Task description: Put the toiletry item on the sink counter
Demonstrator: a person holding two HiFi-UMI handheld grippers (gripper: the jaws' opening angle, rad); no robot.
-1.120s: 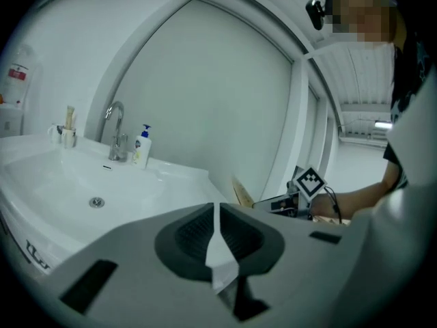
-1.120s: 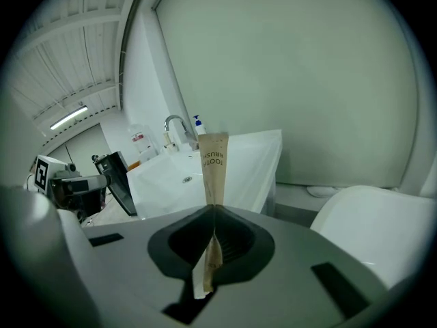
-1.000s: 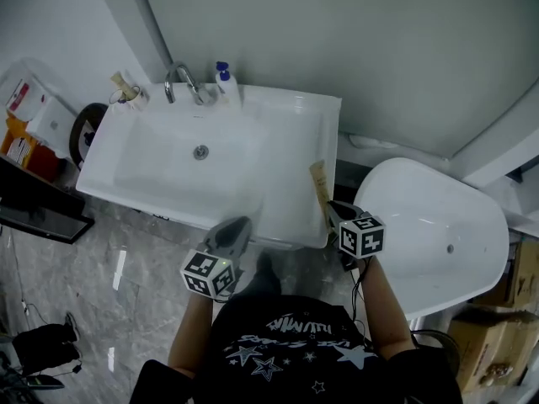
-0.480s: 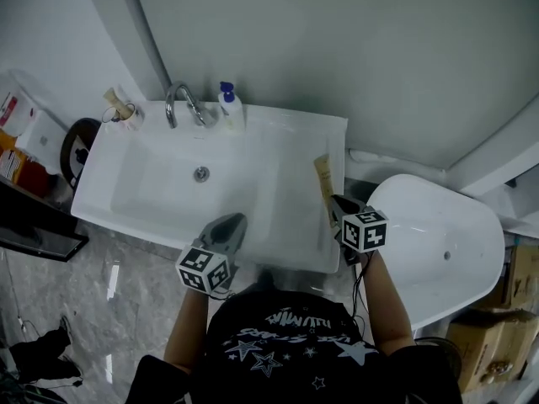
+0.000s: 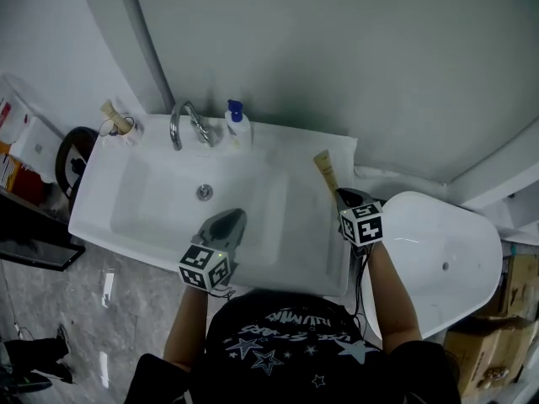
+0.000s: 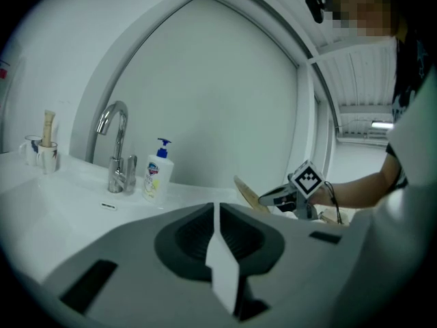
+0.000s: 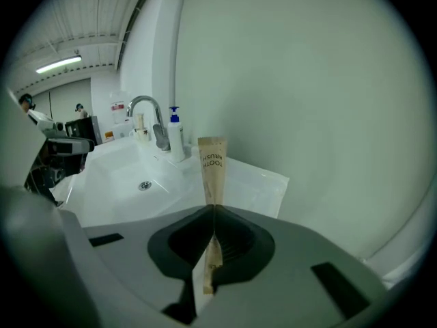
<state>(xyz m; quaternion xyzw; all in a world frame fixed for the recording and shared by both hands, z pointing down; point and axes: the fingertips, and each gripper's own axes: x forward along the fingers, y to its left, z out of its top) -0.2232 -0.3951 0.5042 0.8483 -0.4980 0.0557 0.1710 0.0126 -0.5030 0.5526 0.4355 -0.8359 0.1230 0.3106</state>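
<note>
We find the flat right part of the sink counter (image 5: 307, 217) open from above and from the front, bounded behind by the wall (image 5: 337, 57) and rightward by the white tub (image 5: 438, 259), while the faucet (image 5: 187, 123), soap bottle (image 5: 239, 129) and cup (image 5: 118, 124) crowd the back rim leftward.

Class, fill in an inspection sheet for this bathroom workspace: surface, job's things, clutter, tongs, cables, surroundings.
Surface: white sink counter, bare right of the basin.
Job's things: toothbrush packet, held over the counter's right side, not yet laid down.
Clutter: soap bottle beside the tap; cup at the back left corner.
Tongs: right tongs shut on the packet; left tongs shut, empty, over the basin.
Cables: thin cable at the right wrist.
Surroundings: white tub at right; grey floor.
</note>
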